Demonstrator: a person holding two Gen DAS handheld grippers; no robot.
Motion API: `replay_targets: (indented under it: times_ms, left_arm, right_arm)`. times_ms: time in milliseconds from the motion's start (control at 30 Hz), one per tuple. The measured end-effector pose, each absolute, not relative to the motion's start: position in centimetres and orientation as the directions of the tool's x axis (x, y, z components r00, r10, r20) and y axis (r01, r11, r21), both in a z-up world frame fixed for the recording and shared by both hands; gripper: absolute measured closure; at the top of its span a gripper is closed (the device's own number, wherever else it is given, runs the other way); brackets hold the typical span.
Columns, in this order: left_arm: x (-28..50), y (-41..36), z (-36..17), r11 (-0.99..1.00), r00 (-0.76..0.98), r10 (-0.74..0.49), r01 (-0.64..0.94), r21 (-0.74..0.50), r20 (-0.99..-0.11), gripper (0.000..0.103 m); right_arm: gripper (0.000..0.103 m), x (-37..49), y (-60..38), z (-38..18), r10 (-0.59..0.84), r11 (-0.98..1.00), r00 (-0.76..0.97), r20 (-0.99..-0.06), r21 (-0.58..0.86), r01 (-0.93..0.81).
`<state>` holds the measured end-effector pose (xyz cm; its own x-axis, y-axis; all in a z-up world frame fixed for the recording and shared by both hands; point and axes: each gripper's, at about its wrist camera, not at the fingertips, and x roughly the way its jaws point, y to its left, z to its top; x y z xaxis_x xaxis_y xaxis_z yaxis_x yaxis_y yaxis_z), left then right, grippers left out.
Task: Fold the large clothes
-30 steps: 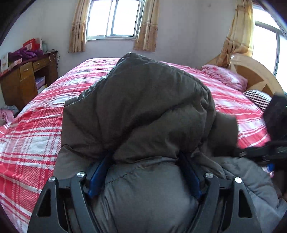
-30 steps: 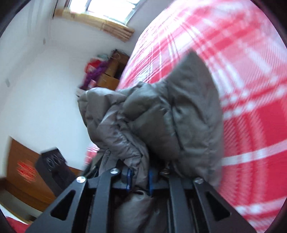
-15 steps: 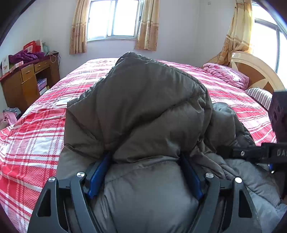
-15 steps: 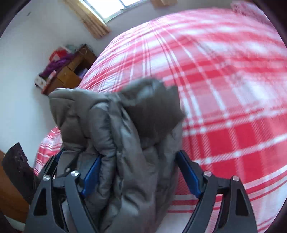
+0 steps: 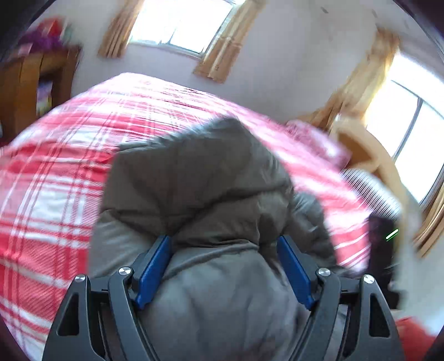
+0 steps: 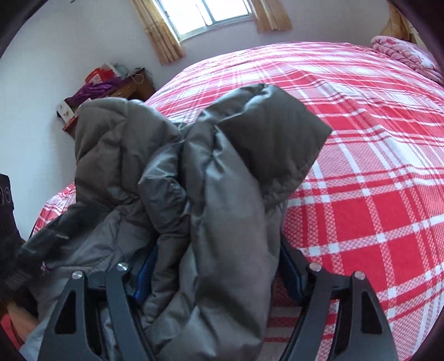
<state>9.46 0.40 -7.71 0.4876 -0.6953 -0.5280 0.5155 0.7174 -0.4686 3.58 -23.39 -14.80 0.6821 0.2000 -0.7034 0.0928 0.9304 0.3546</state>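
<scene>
A bulky grey padded jacket (image 5: pixel 199 188) is bunched up over the near edge of a bed with a red and white plaid cover (image 5: pixel 55 172). My left gripper (image 5: pixel 224 250) has its blue fingers (image 5: pixel 155 266) spread wide, with a thick fold of the jacket bulging between them. My right gripper (image 6: pixel 219 261) is likewise wide apart, with jacket folds (image 6: pixel 222 194) draped between and over its fingers (image 6: pixel 144 272). A squared jacket end (image 6: pixel 277 127) sticks out over the bed (image 6: pixel 374 166). The left wrist view is blurred.
A wooden desk (image 6: pixel 111 91) with purple and red things stands at the left wall. Curtained windows (image 6: pixel 211 14) are behind the bed. A pink quilt (image 6: pixel 402 55) and a wooden headboard (image 5: pixel 369 155) are at the right. The other gripper's dark body (image 5: pixel 383 250) shows at right.
Both cameras swung. My right gripper opened from a tight pinch on the jacket to wide apart and turned level. The left view tilted and blurred; its fingers stayed wide.
</scene>
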Motion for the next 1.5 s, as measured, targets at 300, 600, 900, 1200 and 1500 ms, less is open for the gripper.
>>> replay_targets:
  times_ms: [300, 600, 900, 1200, 1500]
  left_arm:
    - [13.3, 3.3, -9.3, 0.728, 0.394, -0.682, 0.445, -0.521, -0.616, 0.025]
    - [12.7, 4.5, -10.6, 0.695, 0.373, -0.718, 0.426, -0.580, -0.588, 0.025]
    - [11.9, 4.0, -12.0, 0.578, 0.308, -0.815, 0.386, -0.719, -0.491, 0.028]
    - [8.2, 7.4, -7.8, 0.563, 0.403, -0.817, 0.405, -0.721, -0.411, 0.043]
    - [8.0, 18.7, -0.3, 0.694, 0.664, -0.656, 0.342, -0.634, -0.360, 0.043]
  right_arm:
    - [0.027, 3.2, -23.9, -15.1, 0.239, 0.913, 0.712, -0.660, 0.403, 0.067]
    - [0.044, 2.3, -24.4, -15.1, 0.357, 0.897, 0.672, -0.649, 0.439, -0.053]
    - [0.043, 3.7, -24.7, -15.6, 0.411, 0.864, 0.643, -0.647, 0.502, -0.047]
    - [0.073, 2.8, -20.7, -13.2, 0.434, 0.870, 0.600, -0.672, 0.485, -0.087]
    - [0.079, 8.7, -9.4, -8.0, 0.653, 0.751, 0.534, -0.538, 0.551, -0.363]
